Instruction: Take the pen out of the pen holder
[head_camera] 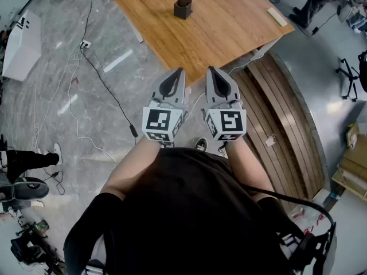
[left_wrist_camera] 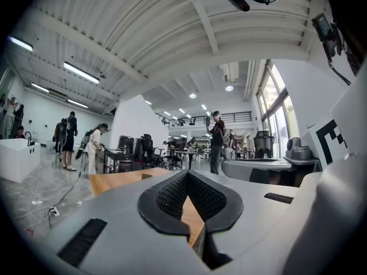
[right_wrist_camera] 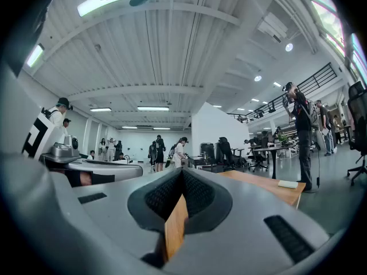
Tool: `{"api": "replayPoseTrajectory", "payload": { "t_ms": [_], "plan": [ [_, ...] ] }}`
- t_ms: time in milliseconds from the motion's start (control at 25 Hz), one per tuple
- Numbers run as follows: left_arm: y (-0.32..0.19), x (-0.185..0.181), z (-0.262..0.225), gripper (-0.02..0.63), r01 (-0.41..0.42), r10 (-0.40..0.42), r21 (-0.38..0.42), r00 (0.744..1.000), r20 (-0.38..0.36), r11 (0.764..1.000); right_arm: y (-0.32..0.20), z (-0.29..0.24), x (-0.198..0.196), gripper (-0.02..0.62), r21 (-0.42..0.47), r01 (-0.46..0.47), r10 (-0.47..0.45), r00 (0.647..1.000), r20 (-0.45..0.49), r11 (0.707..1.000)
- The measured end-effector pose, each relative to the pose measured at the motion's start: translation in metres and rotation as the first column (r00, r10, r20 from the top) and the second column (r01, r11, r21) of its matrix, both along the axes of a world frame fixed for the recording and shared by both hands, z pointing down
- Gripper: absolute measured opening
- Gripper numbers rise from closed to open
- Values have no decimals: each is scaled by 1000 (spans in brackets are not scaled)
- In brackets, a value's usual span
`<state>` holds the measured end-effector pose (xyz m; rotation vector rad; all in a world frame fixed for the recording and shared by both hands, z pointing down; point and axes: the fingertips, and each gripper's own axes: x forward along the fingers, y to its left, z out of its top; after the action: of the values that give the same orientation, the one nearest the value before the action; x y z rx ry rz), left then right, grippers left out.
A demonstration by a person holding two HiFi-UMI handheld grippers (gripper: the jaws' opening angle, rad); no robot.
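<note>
A small dark pen holder (head_camera: 183, 6) stands on the wooden table (head_camera: 218, 27) at the top of the head view; something dark rises from it, but I cannot make out a pen. My left gripper (head_camera: 178, 71) and right gripper (head_camera: 211, 69) are held side by side close to my body, over the floor, just short of the table's near corner and far from the holder. Both are shut with nothing between the jaws. In the gripper views the left gripper (left_wrist_camera: 188, 174) and right gripper (right_wrist_camera: 182, 171) point level across the room, with only a strip of tabletop (left_wrist_camera: 114, 180) showing.
A white flat block (head_camera: 277, 16) lies at the table's right edge. Cables (head_camera: 103, 85) trail over the grey floor on the left, beside a white box (head_camera: 22, 44). A curved wooden platform (head_camera: 287, 125) runs along the right. People (left_wrist_camera: 217, 139) and desks stand far off.
</note>
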<state>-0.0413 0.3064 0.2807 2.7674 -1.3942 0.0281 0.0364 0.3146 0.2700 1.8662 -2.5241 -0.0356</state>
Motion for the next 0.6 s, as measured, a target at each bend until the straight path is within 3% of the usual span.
{"api": "replayPoseTrajectory", "payload": {
  "t_ms": [320,600],
  "plan": [
    [-1,7,4,1,6,-6,-12,1000,-4,1000,-2,4,7,14,-1,0,0,1000,5,1000],
    [-7,21,10,1,57,-57,-19,998,-5,998,-10,7,24,14,-17,71,-69,995,67,997]
  ]
}}
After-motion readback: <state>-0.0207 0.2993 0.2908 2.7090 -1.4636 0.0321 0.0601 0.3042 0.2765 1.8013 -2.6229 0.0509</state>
